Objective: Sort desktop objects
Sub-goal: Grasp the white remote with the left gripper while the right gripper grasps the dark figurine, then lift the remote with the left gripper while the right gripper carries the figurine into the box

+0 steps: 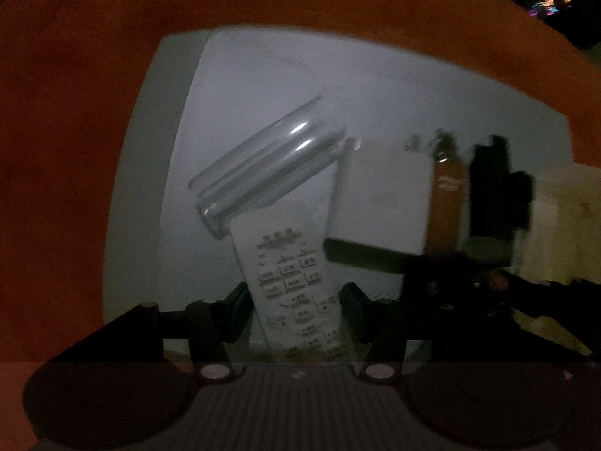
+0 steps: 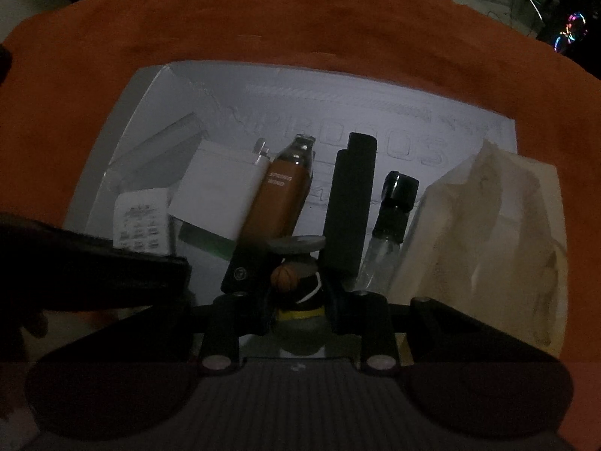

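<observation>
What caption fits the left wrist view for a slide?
Left tongs straddle a white remote inside a white box, beside a clear tube.

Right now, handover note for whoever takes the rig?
Left gripper: down in the white tray, straddling the white remote; contact of the pads unclear.
Right gripper: shut on a small figurine with a basketball, over the tray.
In the tray: clear tube, white box, brown bottle, black case, black-capped spray bottle, tissue pack at the right edge.
Done: most items binned.
Left: probably set down the figurine, settle the remote.
</observation>
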`<state>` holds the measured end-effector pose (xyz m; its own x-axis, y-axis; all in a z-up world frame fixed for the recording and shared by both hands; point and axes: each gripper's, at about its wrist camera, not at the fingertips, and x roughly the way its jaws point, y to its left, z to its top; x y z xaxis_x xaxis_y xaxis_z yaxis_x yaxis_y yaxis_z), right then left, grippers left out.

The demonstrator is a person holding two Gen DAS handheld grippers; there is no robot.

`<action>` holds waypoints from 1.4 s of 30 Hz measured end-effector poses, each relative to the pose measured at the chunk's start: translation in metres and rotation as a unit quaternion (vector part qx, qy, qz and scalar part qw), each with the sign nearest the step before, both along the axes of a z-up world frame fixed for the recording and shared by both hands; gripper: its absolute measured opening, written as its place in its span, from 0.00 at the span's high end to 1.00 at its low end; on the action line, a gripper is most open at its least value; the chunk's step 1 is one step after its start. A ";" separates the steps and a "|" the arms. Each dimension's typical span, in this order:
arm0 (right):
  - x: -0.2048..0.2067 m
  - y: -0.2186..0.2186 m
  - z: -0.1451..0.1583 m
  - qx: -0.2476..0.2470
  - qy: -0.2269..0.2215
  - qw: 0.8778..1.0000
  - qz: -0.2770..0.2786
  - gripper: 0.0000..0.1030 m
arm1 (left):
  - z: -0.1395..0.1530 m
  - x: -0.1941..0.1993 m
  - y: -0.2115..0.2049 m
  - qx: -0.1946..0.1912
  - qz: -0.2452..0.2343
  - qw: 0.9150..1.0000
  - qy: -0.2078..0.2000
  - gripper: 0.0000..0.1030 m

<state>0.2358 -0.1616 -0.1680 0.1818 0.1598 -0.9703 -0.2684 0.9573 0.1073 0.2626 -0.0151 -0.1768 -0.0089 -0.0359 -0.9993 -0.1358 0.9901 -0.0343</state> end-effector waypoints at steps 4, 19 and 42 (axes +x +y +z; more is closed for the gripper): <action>-0.004 -0.009 0.007 0.023 -0.006 0.999 -0.026 0.71 | 0.005 0.000 0.004 0.004 -0.006 1.000 -0.016 0.57; -0.015 -0.029 0.040 0.055 -0.033 0.996 -0.067 0.71 | 0.037 -0.002 0.026 0.006 -0.014 0.998 -0.065 0.60; -0.040 -0.036 0.100 0.075 -0.081 0.991 -0.079 0.72 | 0.086 -0.023 0.023 -0.005 -0.013 0.994 -0.113 0.61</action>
